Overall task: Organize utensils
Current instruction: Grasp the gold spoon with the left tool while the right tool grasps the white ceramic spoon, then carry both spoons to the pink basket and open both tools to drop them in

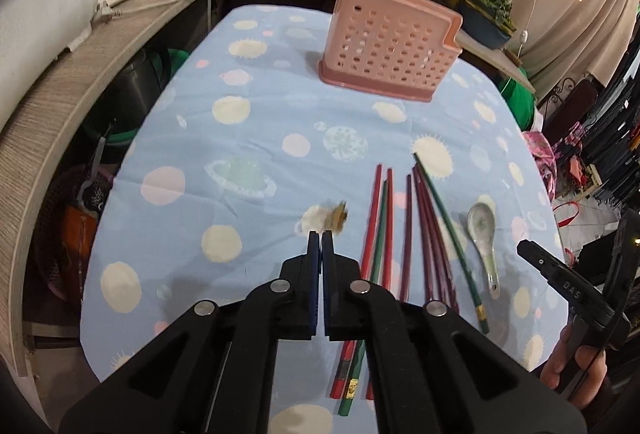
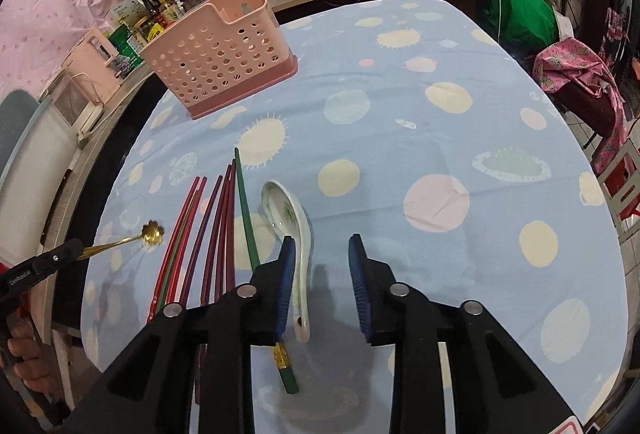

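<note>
Left gripper [image 1: 321, 234] bottom centre of left view, jaws pinched on thin gold spoon [image 2: 154, 233]; in that view spoon head only a blur past fingertips, handle hidden between pads. Right view shows spoon raised above cloth [image 2: 400, 138], lower left. Right gripper [image 2: 320, 246] jaws partly apart, nothing gripped; white spoon [image 2: 292, 218] lies just inside left finger, handle end near frame bottom. Chopsticks [image 2: 216, 226], red, purple, green, fanned centre left, near ends hidden under gripper. Pink holder [image 2: 218, 58] upright upper left, contents unclear.
</note>
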Tool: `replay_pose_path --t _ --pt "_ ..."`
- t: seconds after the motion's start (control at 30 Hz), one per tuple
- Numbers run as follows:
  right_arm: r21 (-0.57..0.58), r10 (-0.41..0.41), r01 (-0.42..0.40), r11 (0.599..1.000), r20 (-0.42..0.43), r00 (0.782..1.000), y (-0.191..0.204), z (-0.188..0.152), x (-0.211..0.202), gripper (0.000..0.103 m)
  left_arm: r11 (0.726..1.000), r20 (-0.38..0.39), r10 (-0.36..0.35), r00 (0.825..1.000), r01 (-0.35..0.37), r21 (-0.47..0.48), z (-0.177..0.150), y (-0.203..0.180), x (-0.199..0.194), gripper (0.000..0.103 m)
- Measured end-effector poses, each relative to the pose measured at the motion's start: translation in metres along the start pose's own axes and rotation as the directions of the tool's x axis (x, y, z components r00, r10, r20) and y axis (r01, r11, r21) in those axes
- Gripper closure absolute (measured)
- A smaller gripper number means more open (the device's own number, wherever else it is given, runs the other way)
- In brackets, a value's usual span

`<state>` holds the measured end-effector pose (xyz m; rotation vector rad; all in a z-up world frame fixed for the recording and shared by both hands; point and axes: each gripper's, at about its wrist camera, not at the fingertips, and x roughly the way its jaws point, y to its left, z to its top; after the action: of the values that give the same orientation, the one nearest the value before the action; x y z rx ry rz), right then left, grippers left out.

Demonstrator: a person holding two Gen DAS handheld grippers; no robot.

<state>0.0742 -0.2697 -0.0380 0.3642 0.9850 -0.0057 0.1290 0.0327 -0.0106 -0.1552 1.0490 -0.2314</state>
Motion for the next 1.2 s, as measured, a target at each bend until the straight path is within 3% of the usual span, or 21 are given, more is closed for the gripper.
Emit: replay_pose_path --t 0.13,0.23,0.37,0.43,0.5,0.57,0.77,0.83,0.87,0.9,1.2 --pt "-0.005 0.024 -0.025 1.0 -0.065 0.998 0.007 -0.015 0.017 0.074 1.0 -0.042 0.017 0.999 -0.018 -0.014 -0.012 0.009 0.013 0.099" --pt "-0.025 0.005 -0.007 1.0 -0.099 0.995 0.012 -0.028 0.029 0.083 0.999 -0.05 0.03 0.998 -0.031 -0.02 -0.016 0.015 0.016 0.098" --pt "-0.079 -0.052 0.047 0.996 -0.068 0.996 0.017 -0.032 0.028 0.091 0.998 -0.062 0.04 0.997 -0.042 -0.035 -0.022 0.024 0.022 0.094" --pt "-0.102 -0.07 0.064 0.993 -0.056 0.996 0.018 -0.033 0.028 0.093 0.998 -0.074 0.052 0.996 -0.055 -0.035 -0.026 0.026 0.027 0.087" --pt "-0.118 -0.083 0.076 0.99 -0.05 0.995 0.02 -0.035 0.027 0.094 0.997 -0.081 0.061 0.995 -0.064 -0.034 -0.031 0.027 0.031 0.066" --pt "-0.118 -0.083 0.077 0.99 -0.05 0.995 0.02 -0.035 0.027 0.095 0.997 -0.082 0.073 0.994 -0.076 -0.031 -0.037 0.029 0.036 0.061" --pt "-0.087 -0.063 0.058 0.995 -0.058 0.996 0.016 -0.031 0.026 0.095 0.997 -0.083 0.062 0.995 -0.064 -0.03 -0.047 0.031 0.044 0.062" --pt "-0.081 -0.059 0.054 0.995 -0.058 0.997 0.015 -0.03 0.026 0.095 0.999 -0.082 0.043 0.996 -0.045 -0.029 -0.048 0.03 0.044 0.072" --pt "-0.079 -0.06 0.055 0.995 -0.056 0.997 0.015 -0.029 0.025 0.095 0.999 -0.09 0.029 0.996 -0.031 -0.028 -0.048 0.029 0.044 0.084" --pt "-0.077 -0.06 0.056 0.995 -0.055 0.997 0.015 -0.029 0.025 0.095 0.999 -0.094 0.023 0.995 -0.026 -0.029 -0.049 0.029 0.045 0.091" --pt "-0.059 -0.051 0.05 0.997 -0.026 0.998 0.014 -0.023 0.01 0.096 0.998 -0.077 0.002 0.997 -0.007 -0.066 -0.045 0.029 0.031 0.1"
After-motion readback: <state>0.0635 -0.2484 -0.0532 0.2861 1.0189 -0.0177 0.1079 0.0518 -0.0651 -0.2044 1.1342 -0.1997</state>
